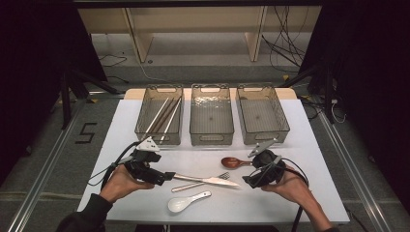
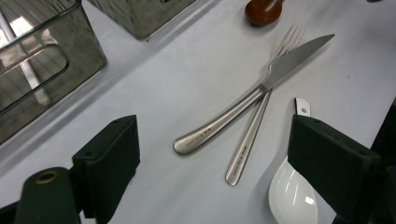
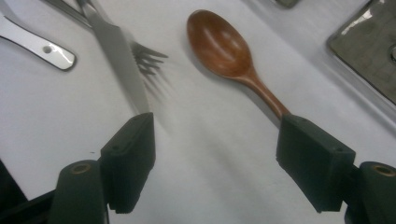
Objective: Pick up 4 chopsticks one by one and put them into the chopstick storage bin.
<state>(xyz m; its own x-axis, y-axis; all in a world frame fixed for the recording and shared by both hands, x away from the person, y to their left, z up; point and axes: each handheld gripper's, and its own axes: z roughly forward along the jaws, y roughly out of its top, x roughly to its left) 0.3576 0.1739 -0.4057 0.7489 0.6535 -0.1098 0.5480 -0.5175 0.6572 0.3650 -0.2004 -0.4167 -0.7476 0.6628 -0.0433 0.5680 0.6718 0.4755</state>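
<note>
Both grippers hover with jaws spread wide over loose cutlery at lower centre of the high view.

Left gripper (image 1: 167,176) holds nothing by the knife (image 2: 252,95) handle, which crosses the fork (image 2: 250,140); the white spoon (image 1: 186,201) lies just below. Right gripper (image 1: 247,181), empty too, sits beside the wooden spoon (image 3: 229,51). Three bins (image 1: 211,140) line the table (image 1: 300,203) above, chopsticks (image 1: 163,116) in the leftmost.

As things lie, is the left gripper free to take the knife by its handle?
Probably yes. The left gripper is open, and the knife handle lies bare on the table between its jaws, resting across the fork only further up.
</note>
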